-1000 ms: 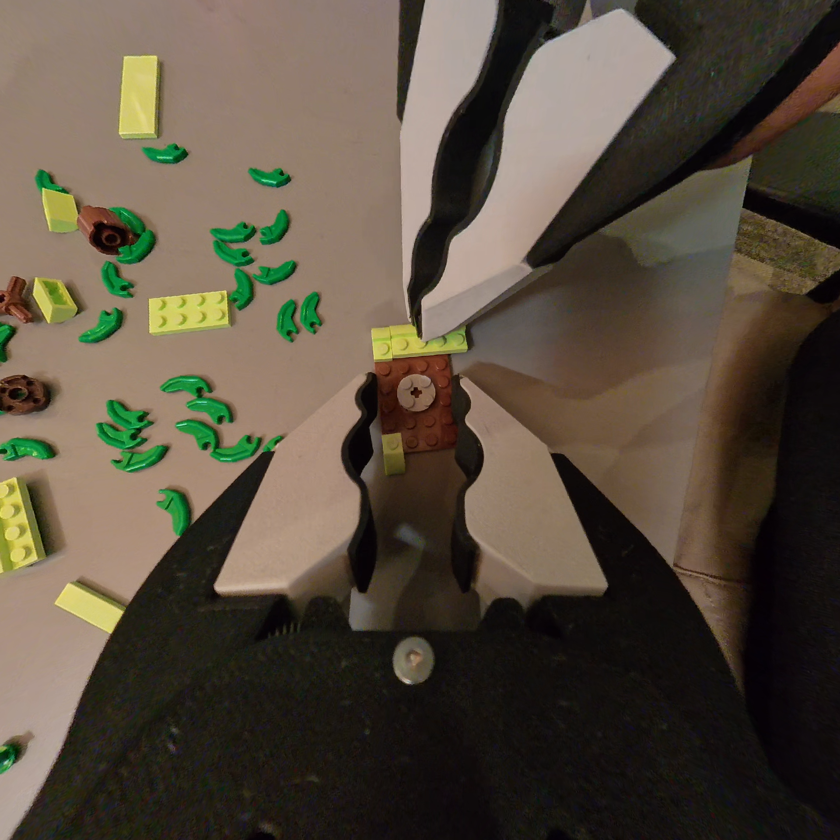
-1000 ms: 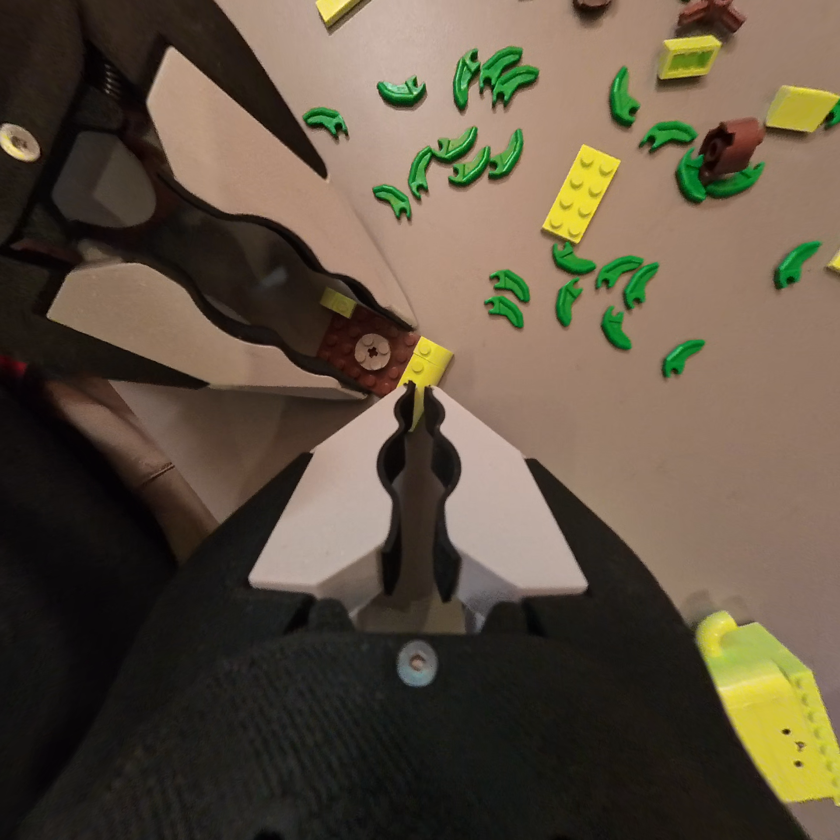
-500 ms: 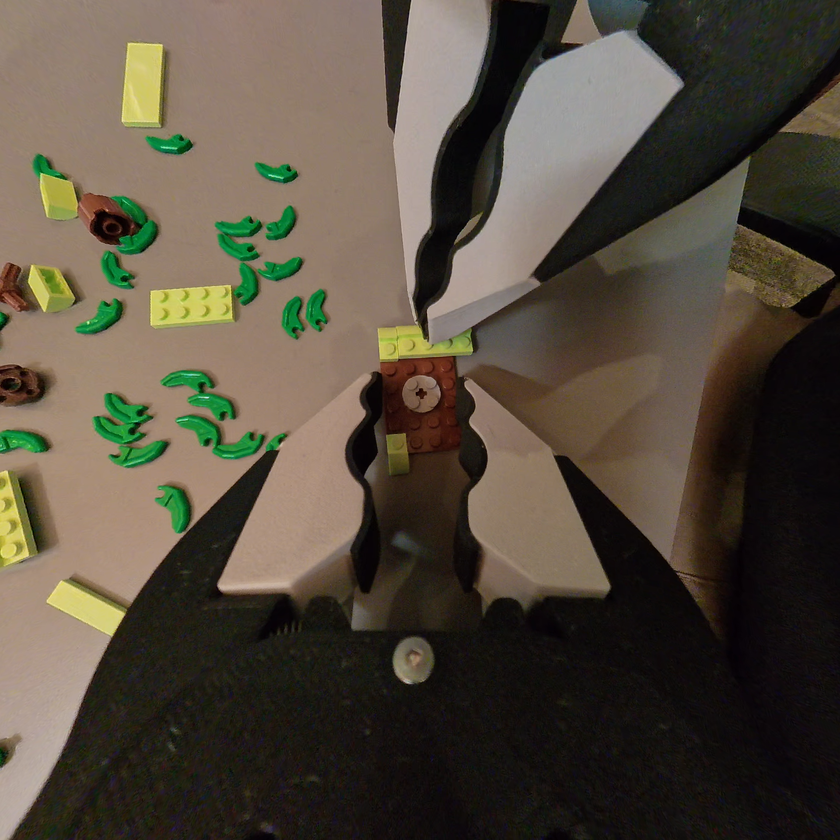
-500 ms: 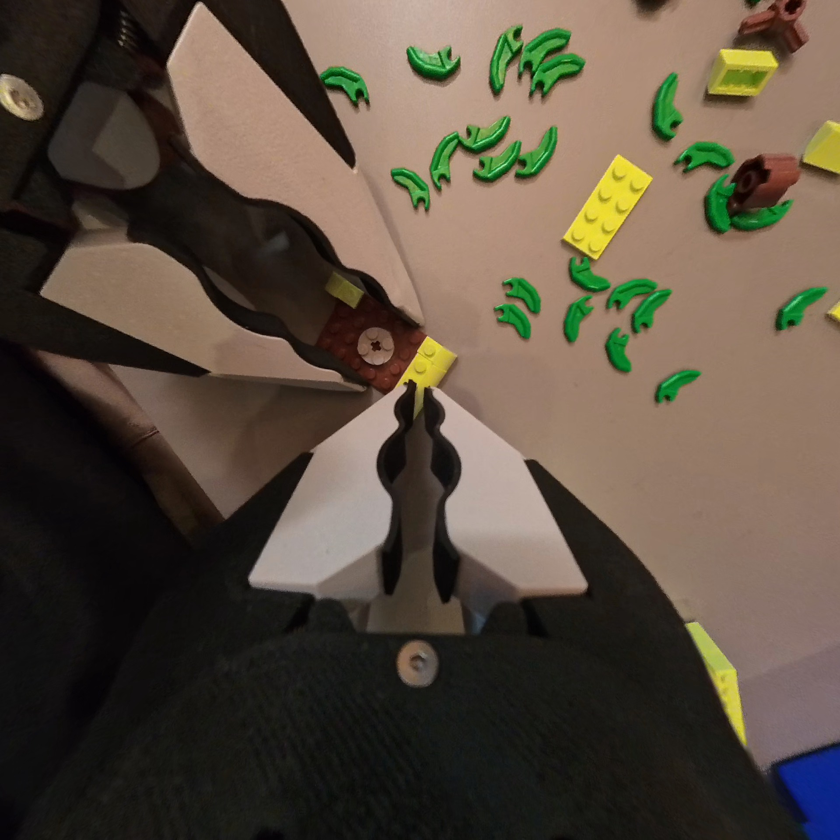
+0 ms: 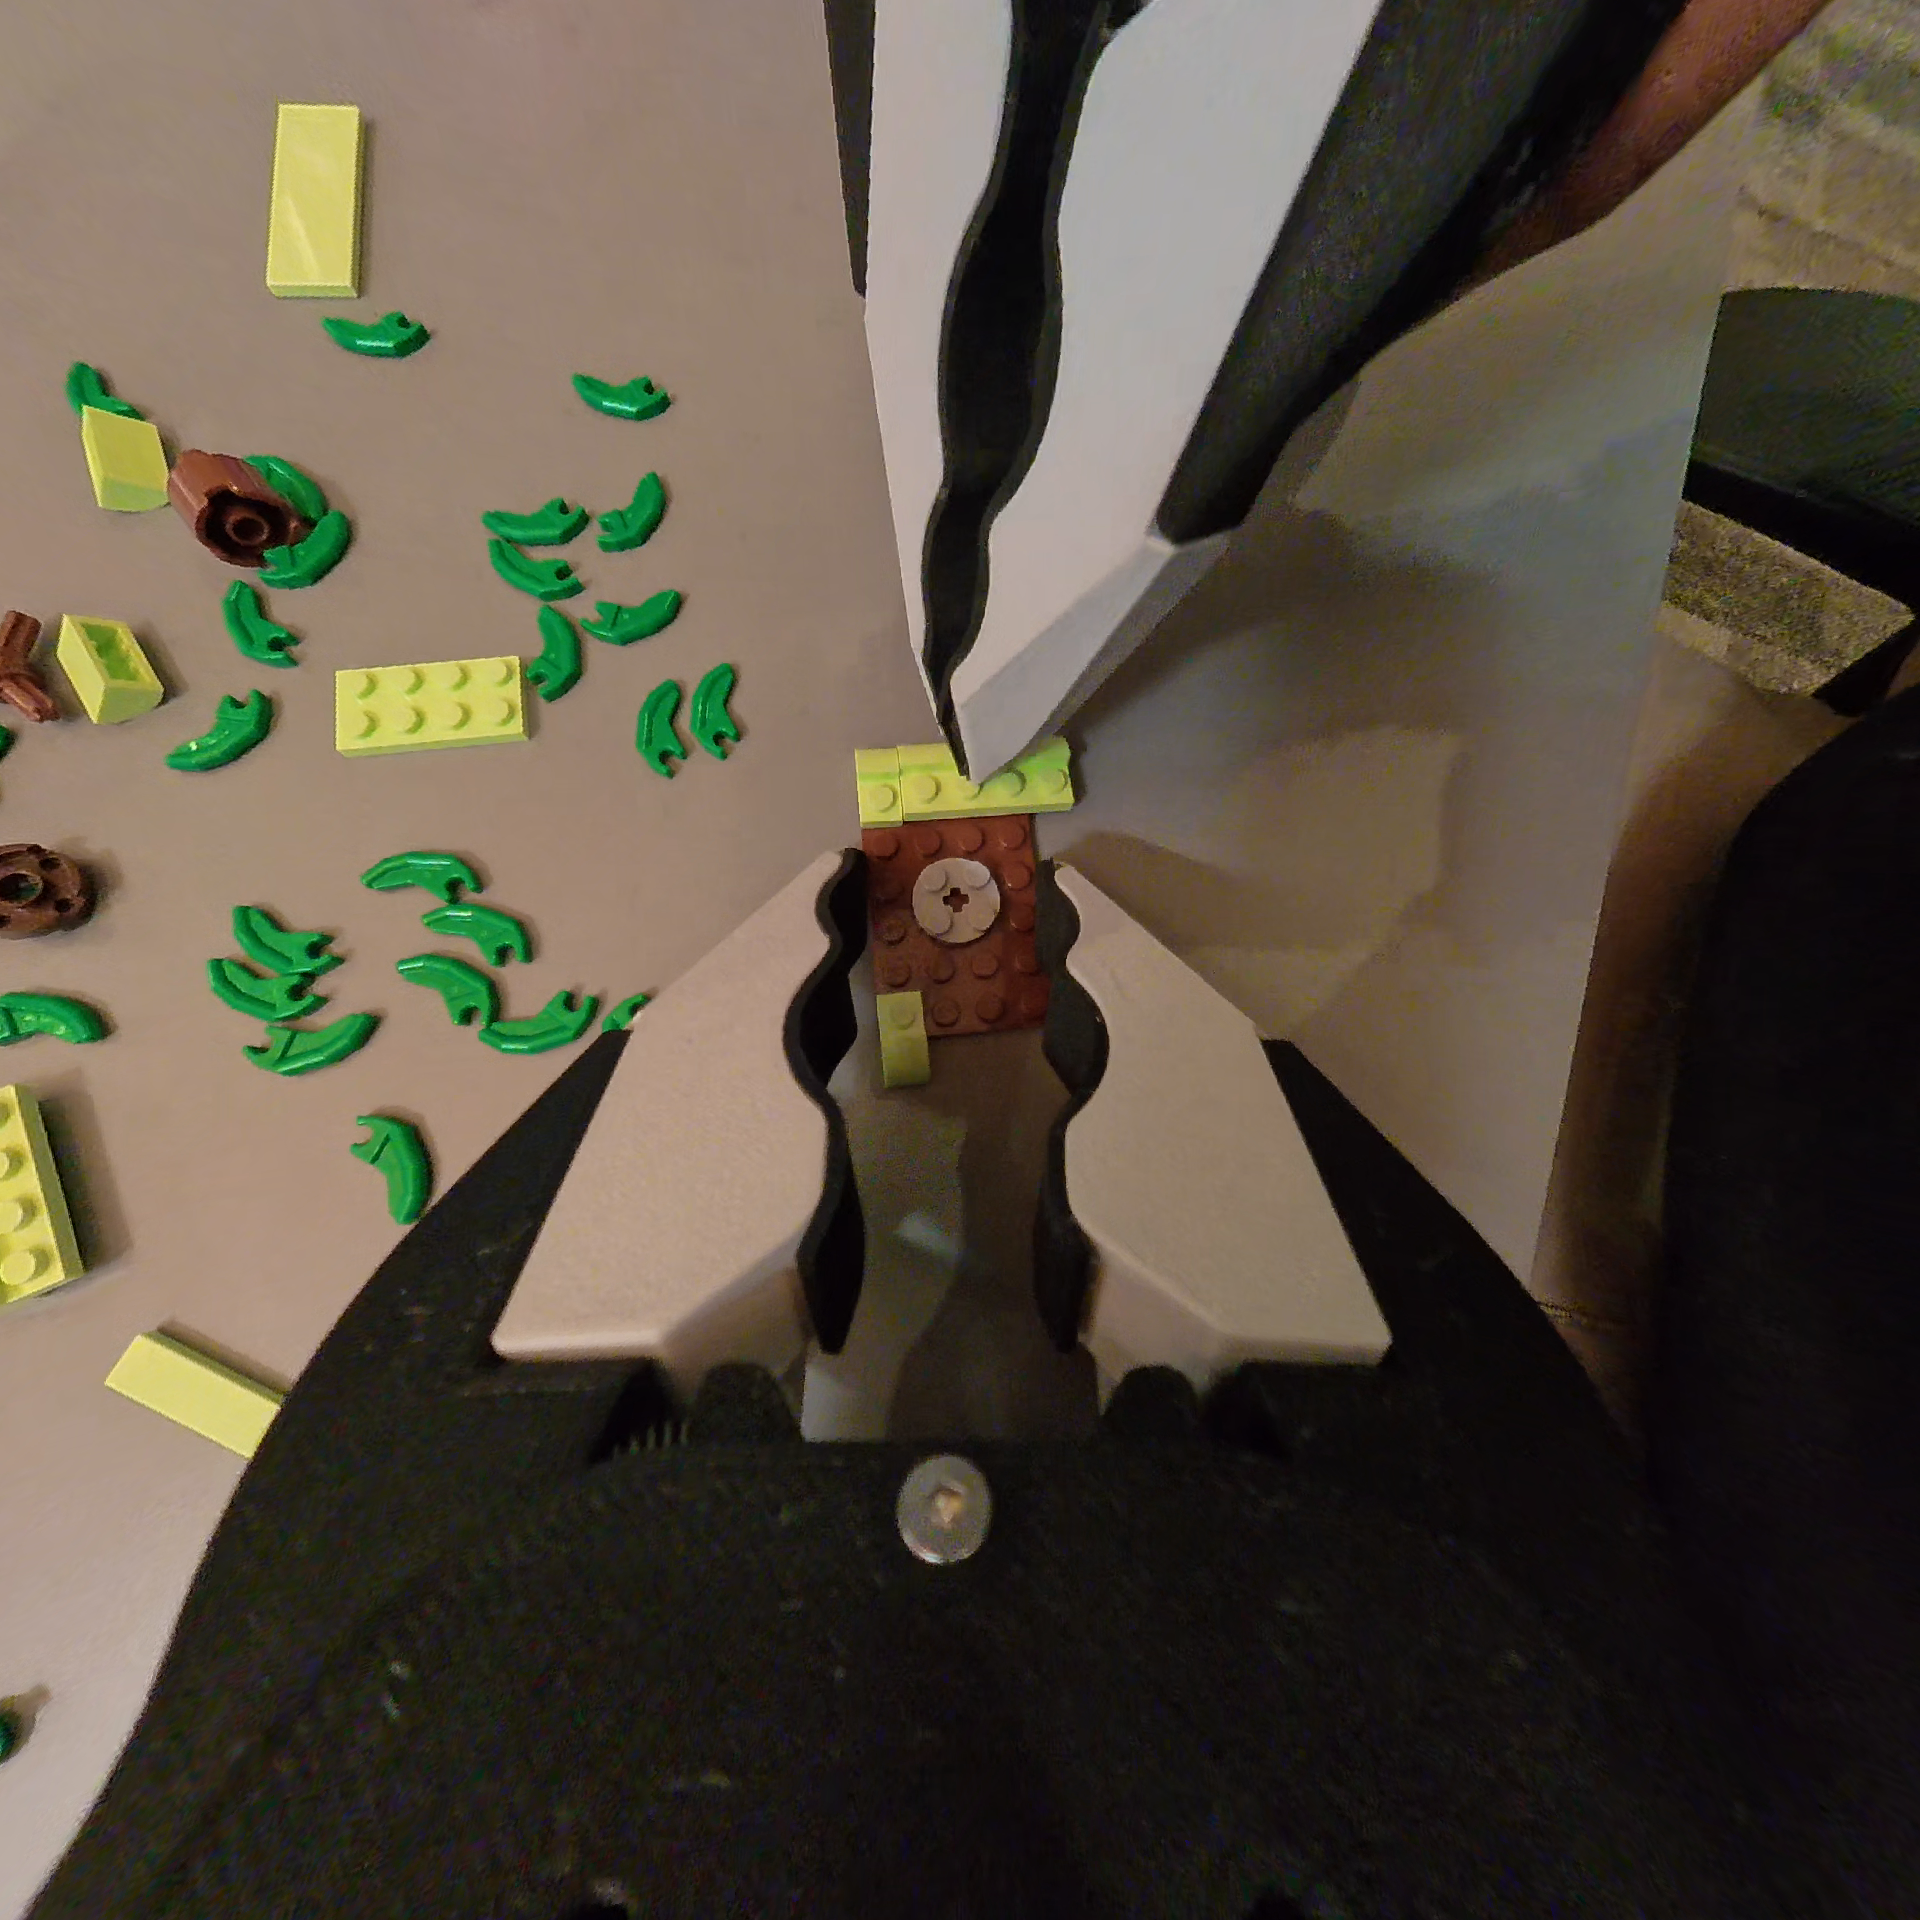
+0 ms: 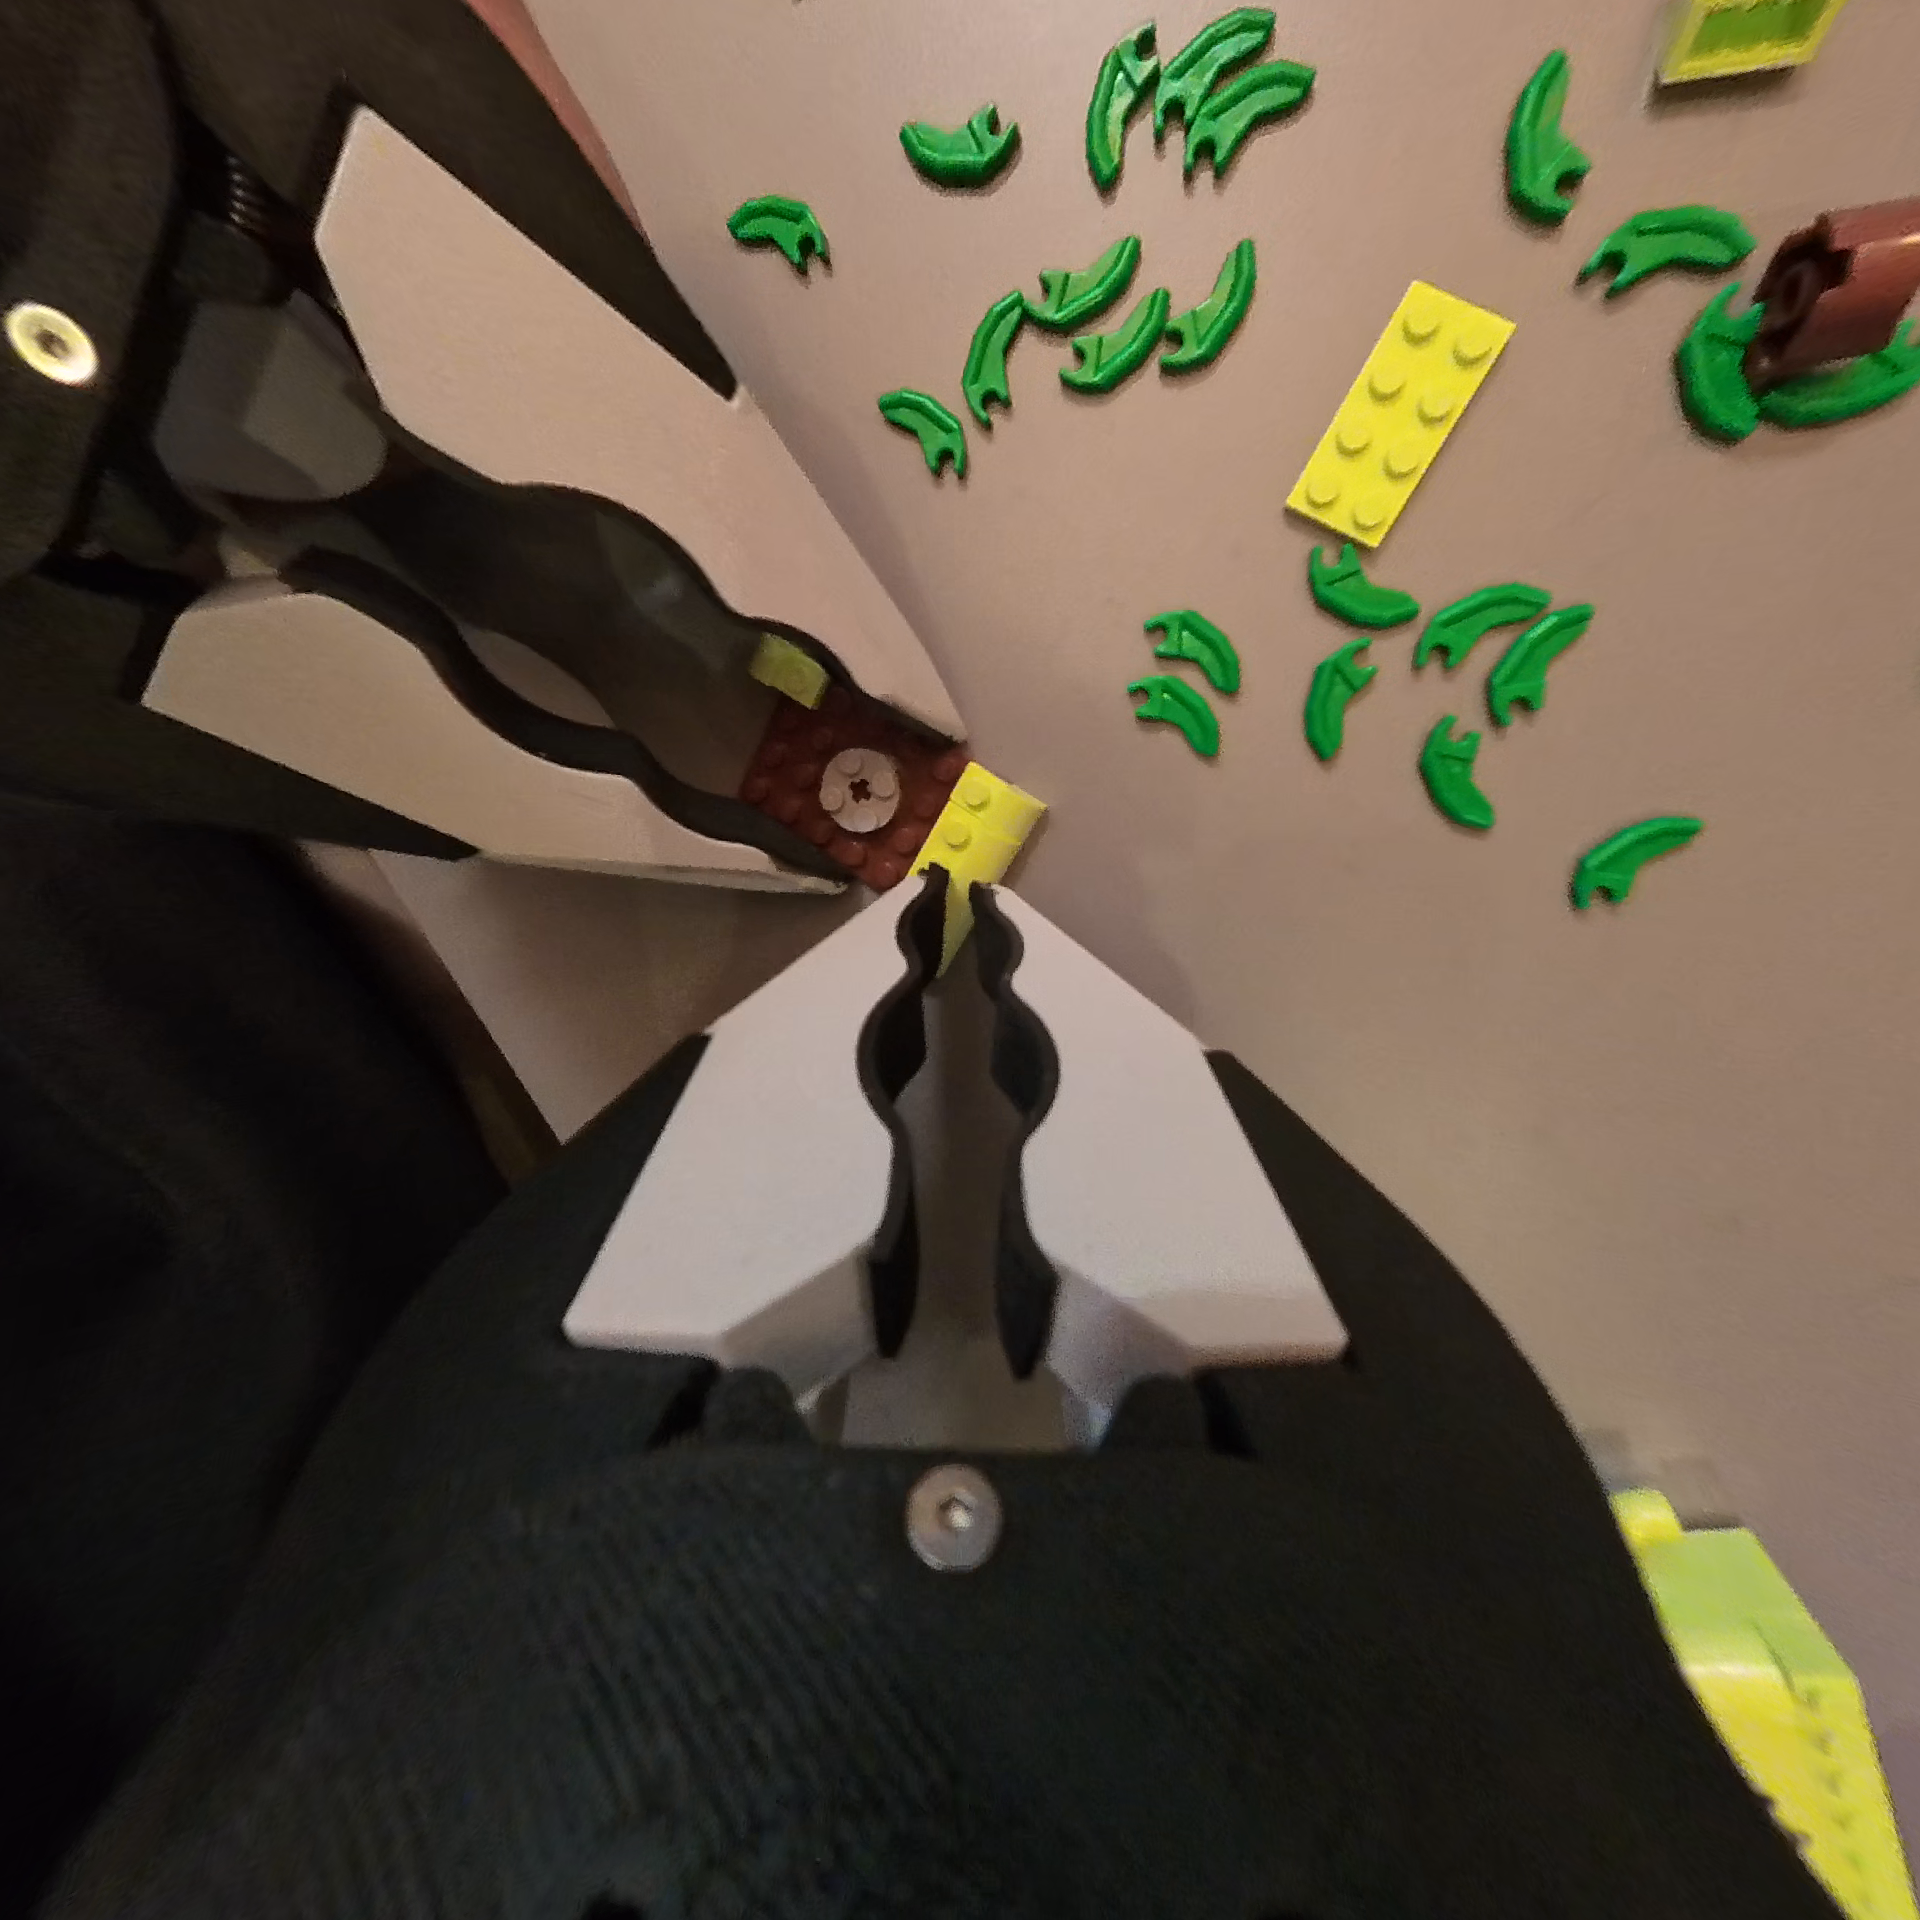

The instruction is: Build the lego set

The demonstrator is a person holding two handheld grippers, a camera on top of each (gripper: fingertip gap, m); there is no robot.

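Clamped on the brown studded plate (image 5: 961,925) with its grey round tile, the left claw (image 5: 948,904) has barely moved, while the right claw (image 6: 958,902) stays pinched on the lime-green strip (image 6: 977,826) at the plate's far edge, seemingly still pressing it home.

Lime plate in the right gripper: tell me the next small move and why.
Probably press the lime plate down onto the far edge of the brown plate, then release. The right gripper pinches it there, and the left gripper clamps the brown plate's sides; whether the studs are fully seated cannot be told.
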